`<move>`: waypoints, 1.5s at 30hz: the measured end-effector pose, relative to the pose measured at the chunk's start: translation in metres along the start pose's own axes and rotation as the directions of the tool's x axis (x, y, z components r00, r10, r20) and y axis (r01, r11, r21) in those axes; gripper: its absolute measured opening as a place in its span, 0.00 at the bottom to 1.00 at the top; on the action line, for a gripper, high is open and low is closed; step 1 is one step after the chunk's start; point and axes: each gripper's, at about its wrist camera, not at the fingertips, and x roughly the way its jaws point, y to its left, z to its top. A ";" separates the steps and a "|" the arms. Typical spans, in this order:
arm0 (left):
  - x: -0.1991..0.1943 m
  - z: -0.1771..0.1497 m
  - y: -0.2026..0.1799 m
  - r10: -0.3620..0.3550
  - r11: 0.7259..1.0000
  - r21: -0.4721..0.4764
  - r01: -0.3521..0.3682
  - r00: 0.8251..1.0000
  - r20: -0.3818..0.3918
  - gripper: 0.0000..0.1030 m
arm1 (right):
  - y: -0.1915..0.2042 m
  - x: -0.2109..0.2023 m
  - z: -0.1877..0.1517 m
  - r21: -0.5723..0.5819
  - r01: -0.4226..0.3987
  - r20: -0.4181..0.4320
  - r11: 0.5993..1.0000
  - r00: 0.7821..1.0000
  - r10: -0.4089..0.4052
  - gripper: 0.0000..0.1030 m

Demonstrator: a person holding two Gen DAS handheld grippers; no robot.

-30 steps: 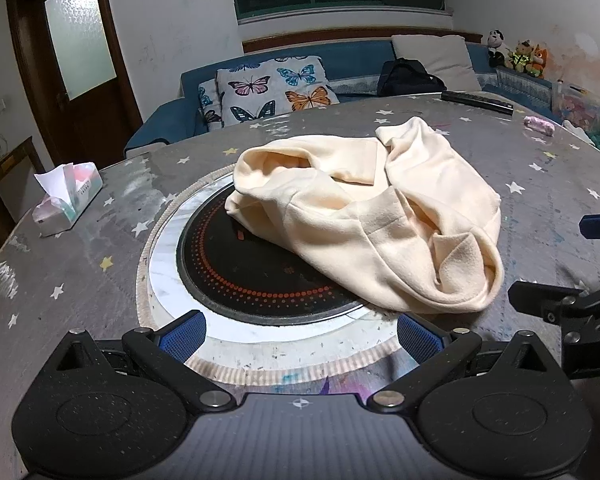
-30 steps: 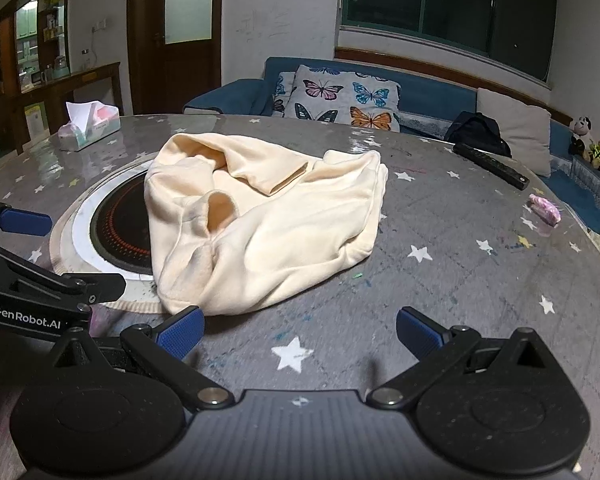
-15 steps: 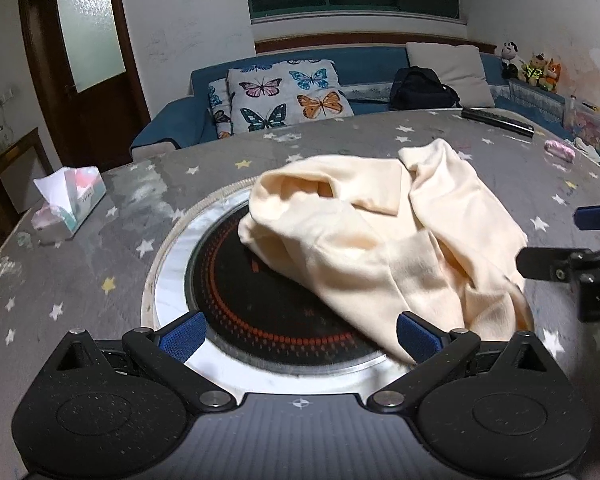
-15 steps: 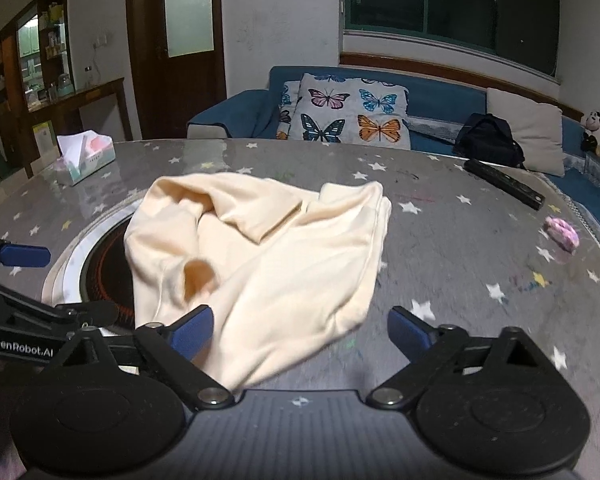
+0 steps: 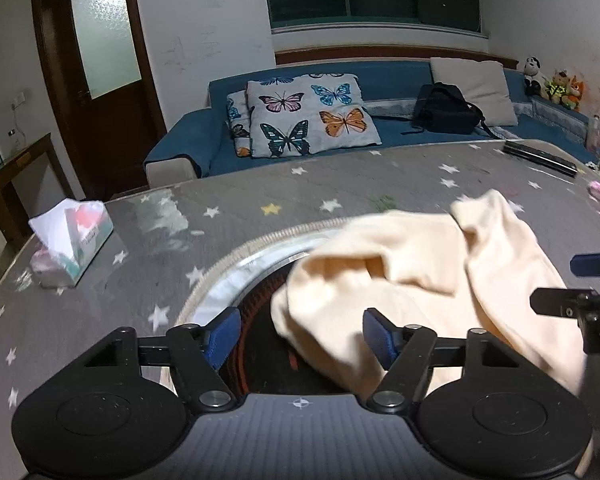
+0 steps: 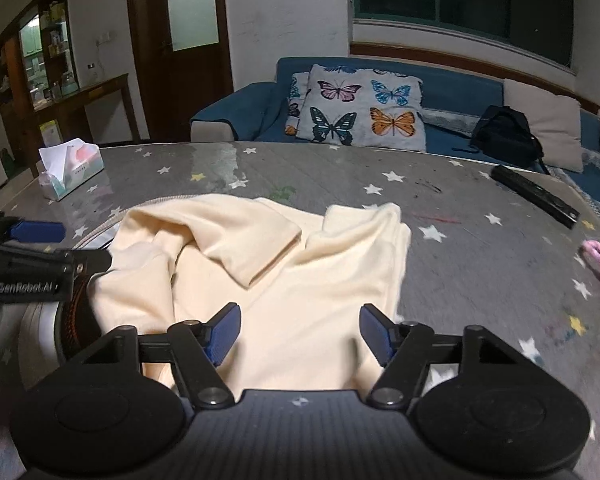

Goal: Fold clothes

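Grey star-print cloth covers one round table (image 6: 340, 168), and set into its middle is one black hotplate (image 5: 268, 320) ringed in white. One cream garment (image 6: 300, 280) lies crumpled on the table, partly over the hotplate and partly on the cloth to its right; a loose flap, perhaps a sleeve, is folded across its top.

Two grippers are in view. The left gripper (image 5: 300, 334) has its two blue pads apart, with the near left edge of the garment (image 5: 400, 280) lying between and just beyond them; nothing is pinched. The right gripper (image 6: 300, 334) is likewise spread wide, its two pads low over the near right part of the garment, with cloth between them but not clamped. Each gripper shows at the edge of the other's view: the right one (image 5: 580, 304) at the right of the left view, the left one (image 6: 32, 256) at the left of the right view.

Elsewhere on the table are one tissue box (image 6: 70, 172) at the far left, one long black bar (image 6: 534, 196), perhaps a remote, at the far right, and one small pink thing (image 6: 598, 260) near it. Behind the table stands one blue sofa (image 6: 460, 88) with two butterfly cushions (image 6: 364, 108), one plain beige cushion (image 6: 544, 120) and one black bag (image 6: 504, 132). One dark wooden door (image 6: 180, 40) with a frosted pane is at the back left.
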 end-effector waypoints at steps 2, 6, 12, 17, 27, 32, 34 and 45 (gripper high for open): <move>0.011 0.008 0.001 0.002 1.000 0.014 -0.002 1.000 0.000 0.68 | -0.003 0.011 0.007 0.013 -0.012 -0.007 1.000 1.000 0.012 0.59; 0.031 0.020 0.003 -0.020 0.999 0.045 0.021 1.000 -0.010 0.68 | -0.010 0.040 0.022 0.035 -0.016 -0.022 0.999 1.000 0.017 0.55; 0.057 0.024 -0.001 -0.090 0.993 0.075 0.094 0.994 -0.063 0.26 | -0.014 0.078 0.038 0.054 -0.007 -0.039 0.999 0.999 0.009 0.45; 0.056 0.017 0.001 -0.124 0.990 0.059 0.128 0.990 -0.062 0.05 | -0.017 0.093 0.037 0.043 0.034 -0.049 0.999 0.998 -0.032 0.11; -0.005 -0.001 0.043 -0.070 0.994 -0.086 0.072 0.997 0.028 0.01 | -0.052 0.006 0.021 0.156 0.049 0.080 0.987 0.995 -0.062 0.03; -0.038 -0.015 0.068 -0.034 0.990 -0.135 0.041 0.998 0.050 0.00 | -0.077 -0.056 0.002 0.224 0.066 0.153 0.972 0.983 -0.102 0.03; -0.045 -0.019 0.072 -0.046 0.989 -0.140 0.051 0.998 0.040 0.00 | -0.086 -0.078 -0.008 0.248 0.083 0.174 0.965 0.976 -0.128 0.03; -0.018 -0.005 0.034 -0.132 0.981 -0.146 0.128 0.991 -0.017 0.34 | -0.114 -0.150 -0.070 0.332 0.146 0.167 0.932 0.963 -0.211 0.03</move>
